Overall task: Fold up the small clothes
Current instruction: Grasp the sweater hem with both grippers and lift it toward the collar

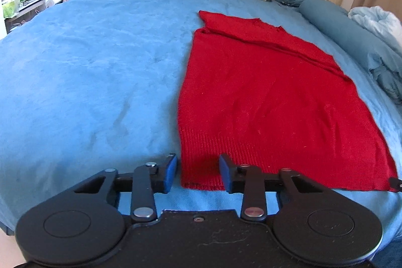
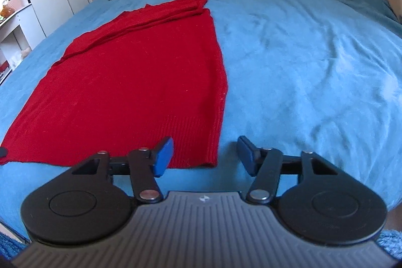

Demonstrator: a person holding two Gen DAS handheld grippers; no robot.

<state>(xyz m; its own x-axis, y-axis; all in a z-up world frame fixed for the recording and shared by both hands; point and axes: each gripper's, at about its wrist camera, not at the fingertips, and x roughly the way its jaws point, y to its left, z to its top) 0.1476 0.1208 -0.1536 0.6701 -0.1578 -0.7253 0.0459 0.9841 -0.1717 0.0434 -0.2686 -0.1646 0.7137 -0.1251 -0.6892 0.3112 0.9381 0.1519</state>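
left tongs [image 1: 197,172] parted, right tongs [image 2: 204,155] parted wider

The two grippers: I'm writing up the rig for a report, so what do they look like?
The left gripper and right gripper share one build: black linkage arms with silver pivot rivets, two round black housings, and blue pads on the fingers. The left base plate is flat scuffed black; the right is ribbed grey with a small white logo. No cables or sleeves show.
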